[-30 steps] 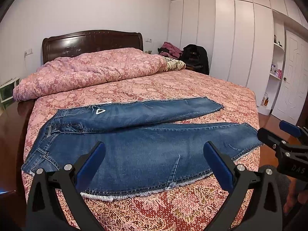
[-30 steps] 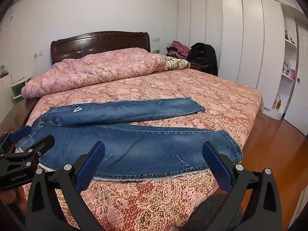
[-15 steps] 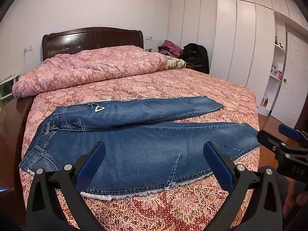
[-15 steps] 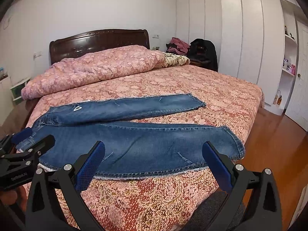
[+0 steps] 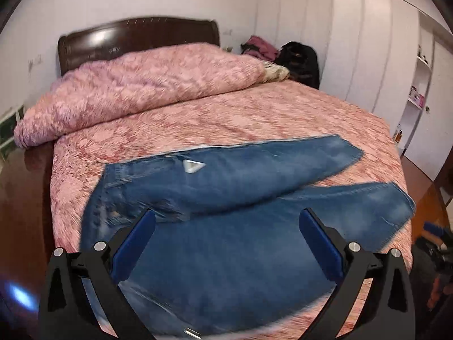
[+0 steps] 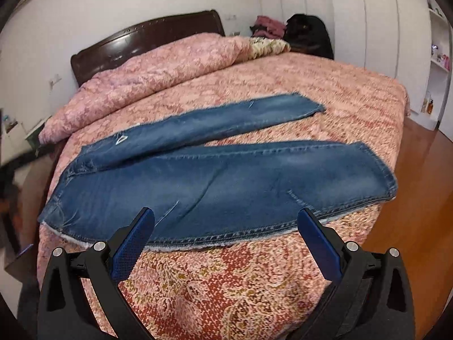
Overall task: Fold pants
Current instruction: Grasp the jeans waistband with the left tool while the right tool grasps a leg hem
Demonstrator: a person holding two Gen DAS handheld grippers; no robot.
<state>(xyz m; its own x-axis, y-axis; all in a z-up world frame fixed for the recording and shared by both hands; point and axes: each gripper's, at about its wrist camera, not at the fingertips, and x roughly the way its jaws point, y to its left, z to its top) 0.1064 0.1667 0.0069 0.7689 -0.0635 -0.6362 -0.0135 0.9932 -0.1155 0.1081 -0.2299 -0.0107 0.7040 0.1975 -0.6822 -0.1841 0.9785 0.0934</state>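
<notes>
- The jeans lie flat across the near part of the bed, long axis running side to side, waist at the left and hems at the right.
- The two legs splay apart toward the hems; the far leg angles up and away, and the near leg runs along the bed's front edge.
- A small pale triangle mark sits on the far leg near the seat.
- The left gripper hangs over the near leg with its jaws wide apart, holding nothing; this view is motion-blurred.
- The right gripper is likewise spread wide and empty, just before the jeans' near edge.
- The bed has a pink patterned cover, a bunched quilt at its head and a dark headboard.
- White wardrobes line the right wall; a black bag stands beyond the bed.
</notes>
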